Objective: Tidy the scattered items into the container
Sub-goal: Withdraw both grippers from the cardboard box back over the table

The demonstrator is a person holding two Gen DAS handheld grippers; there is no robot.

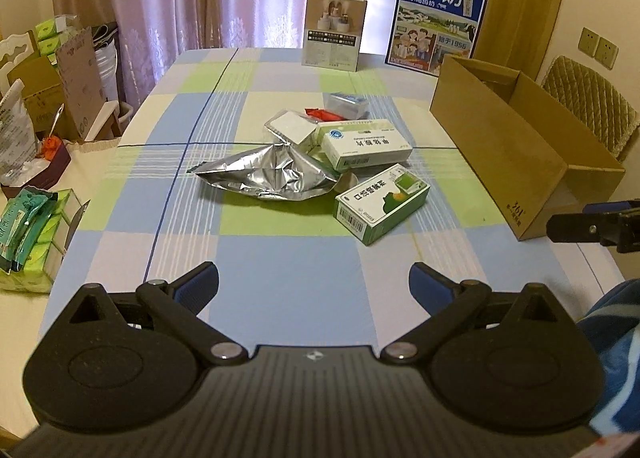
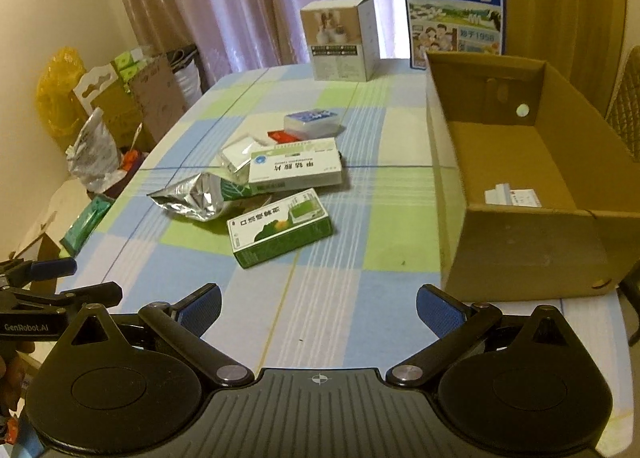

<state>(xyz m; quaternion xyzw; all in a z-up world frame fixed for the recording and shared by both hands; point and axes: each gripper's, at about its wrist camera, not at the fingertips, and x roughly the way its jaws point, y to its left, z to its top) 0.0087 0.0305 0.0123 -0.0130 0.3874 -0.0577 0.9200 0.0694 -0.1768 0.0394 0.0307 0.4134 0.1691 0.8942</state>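
- The left gripper (image 1: 314, 284) hangs over the near edge of the checked tablecloth (image 1: 280, 258), jaws spread wide with nothing between them.
- The right gripper (image 2: 319, 304) is just as wide and equally empty, its blue pads (image 2: 434, 308) clear of everything.
- The scattered items sit in a loose heap mid-table: a crumpled silver foil pouch (image 1: 272, 174), a green box (image 1: 382, 202) nearest the grippers, and a white medicine box (image 1: 366, 144) lying partly on the heap behind.
- Further back lie a foil blister pack (image 1: 290, 126), a small red packet (image 1: 324, 113) and a blue-topped clear plastic case (image 2: 312, 123).
- The open cardboard box (image 2: 516, 162) stands to the right of the heap, apart from it, holding only a slip of paper (image 2: 512, 194).
- A milk carton (image 2: 456, 10) and a white product box (image 2: 340, 42) stand at the far edge.
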